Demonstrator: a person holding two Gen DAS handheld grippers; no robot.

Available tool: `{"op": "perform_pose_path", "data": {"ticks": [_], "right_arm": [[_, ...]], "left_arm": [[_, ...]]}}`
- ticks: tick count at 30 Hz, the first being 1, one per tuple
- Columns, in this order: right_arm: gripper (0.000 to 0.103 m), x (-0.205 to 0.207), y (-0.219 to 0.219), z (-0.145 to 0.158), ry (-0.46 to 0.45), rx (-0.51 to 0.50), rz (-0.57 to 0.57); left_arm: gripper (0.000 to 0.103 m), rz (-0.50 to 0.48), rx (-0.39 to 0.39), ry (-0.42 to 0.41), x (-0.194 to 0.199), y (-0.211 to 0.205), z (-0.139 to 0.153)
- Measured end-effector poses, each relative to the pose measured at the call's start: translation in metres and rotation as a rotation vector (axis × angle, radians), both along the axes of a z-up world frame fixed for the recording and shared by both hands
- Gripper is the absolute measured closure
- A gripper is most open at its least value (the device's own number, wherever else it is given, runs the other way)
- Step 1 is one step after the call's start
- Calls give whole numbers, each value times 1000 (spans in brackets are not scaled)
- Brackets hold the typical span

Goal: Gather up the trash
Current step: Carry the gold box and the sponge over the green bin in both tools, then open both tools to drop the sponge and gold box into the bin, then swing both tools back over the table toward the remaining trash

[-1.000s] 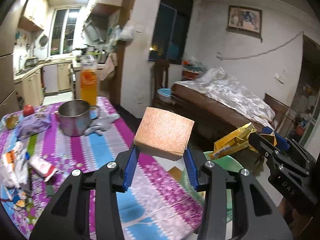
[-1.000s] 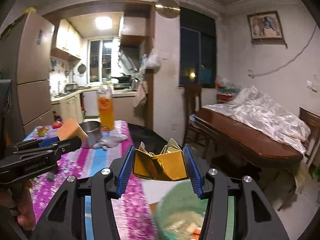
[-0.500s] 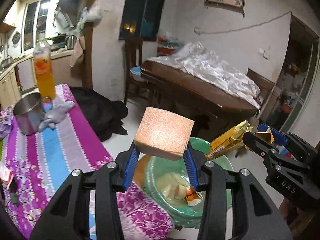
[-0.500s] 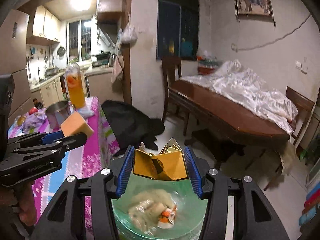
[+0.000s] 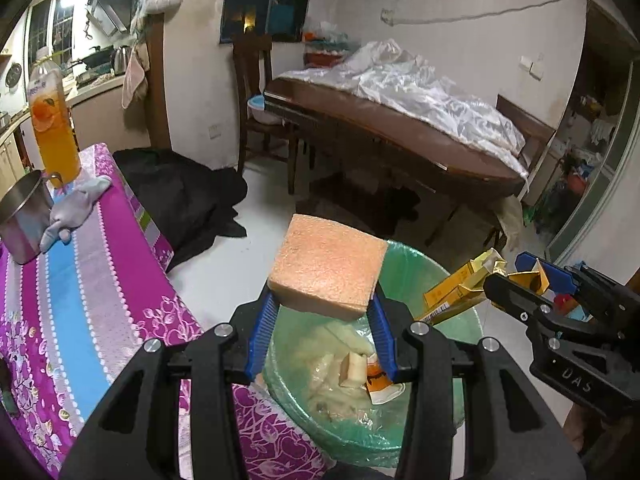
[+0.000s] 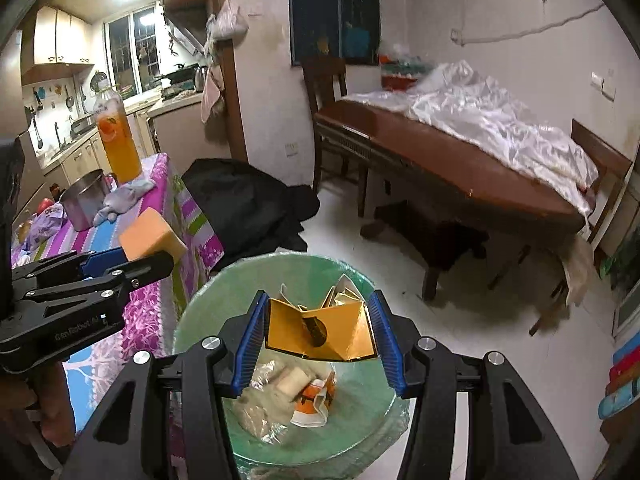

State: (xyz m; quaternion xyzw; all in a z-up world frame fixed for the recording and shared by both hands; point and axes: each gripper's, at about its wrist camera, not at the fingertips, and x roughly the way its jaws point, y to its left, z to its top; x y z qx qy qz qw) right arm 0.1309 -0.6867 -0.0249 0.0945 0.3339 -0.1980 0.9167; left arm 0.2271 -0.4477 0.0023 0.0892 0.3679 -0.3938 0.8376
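The left gripper is closed on an orange sponge, which it holds by the lower edge only, between the blue pads. The right gripper is closed on a crushed yellow carton, whose walls are already folded inward.

Both pieces hang above the green-lined trash bin, which stands on the floor just beside the corner of the table with the purple cloth. Some scraps already lie in the bin.

The sponge seems to sit over the bin's near rim, on the table side. If it is let go here, I think it may hit the rim and bounce to the floor or onto the cloth, because it is light and springy. The carton is nearer to the middle of the bin, but its bent flaps may catch on a pad when the jaws open. The two grippers are also near each other and could knock together.
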Motion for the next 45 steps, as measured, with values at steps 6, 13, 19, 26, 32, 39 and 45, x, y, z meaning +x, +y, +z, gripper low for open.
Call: {"op": "perform_pose_path", "data": {"ticks": [6, 13, 19, 26, 32, 39, 45], "right_arm": [[51, 11, -5, -21, 40, 38, -4], [51, 14, -10, -39, 58, 58, -2], [51, 16, -14, -46, 60, 69, -3], [50, 17, -14, -49, 61, 72, -4], [38, 17, -17, -50, 44, 91, -8], [35, 10, -19, -44, 8, 84, -27], [25, -5, -11, -27, -67, 74, -23]], "left_arm": [[62, -13, 62, 37, 8, -17, -19], [62, -22, 88, 61, 10, -26, -34], [62, -18, 94, 67, 11, -29, -36], [61, -10, 102, 70, 12, -31, -38], [37, -2, 113, 64, 13, -34, -41], [25, 21, 112, 62, 18, -30, -43], [25, 20, 109, 56, 16, -24, -42]]}}
